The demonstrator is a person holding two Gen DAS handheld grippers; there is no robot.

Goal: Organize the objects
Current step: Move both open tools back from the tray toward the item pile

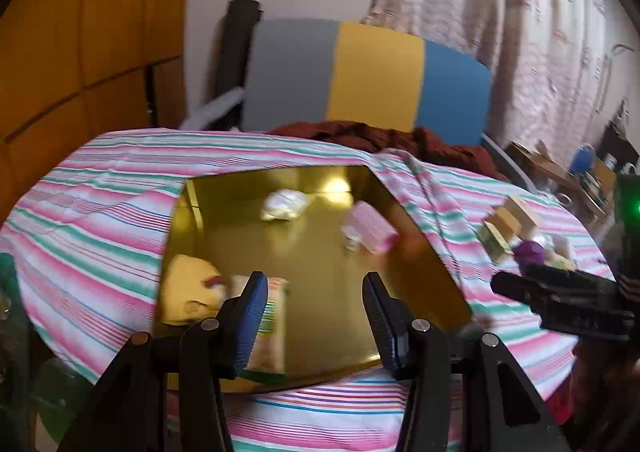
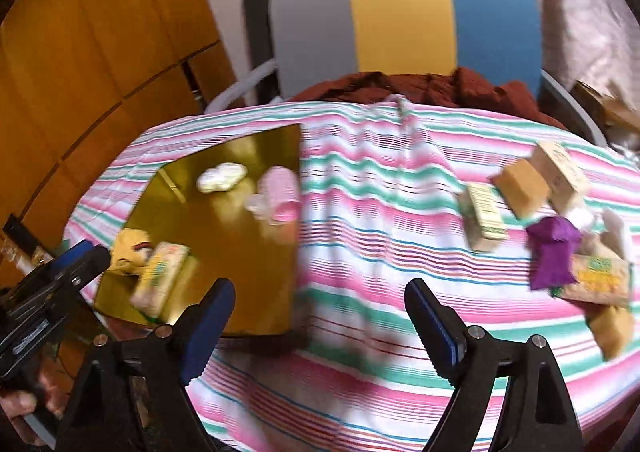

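On the table, gold tray (image 1: 320, 252) collects sorted packets; loose boxes (image 2: 520, 188) wait right. Left gripper (image 1: 316, 304) and right gripper (image 2: 320, 308) both spread, empty.

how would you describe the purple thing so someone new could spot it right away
Start at the table with the pink, green and white striped cloth, then look away from the gold tray to the loose cluster of items on the cloth. The purple thing sits among tan and cream boxes; it is the only purple, crumpled, soft-looking item there.
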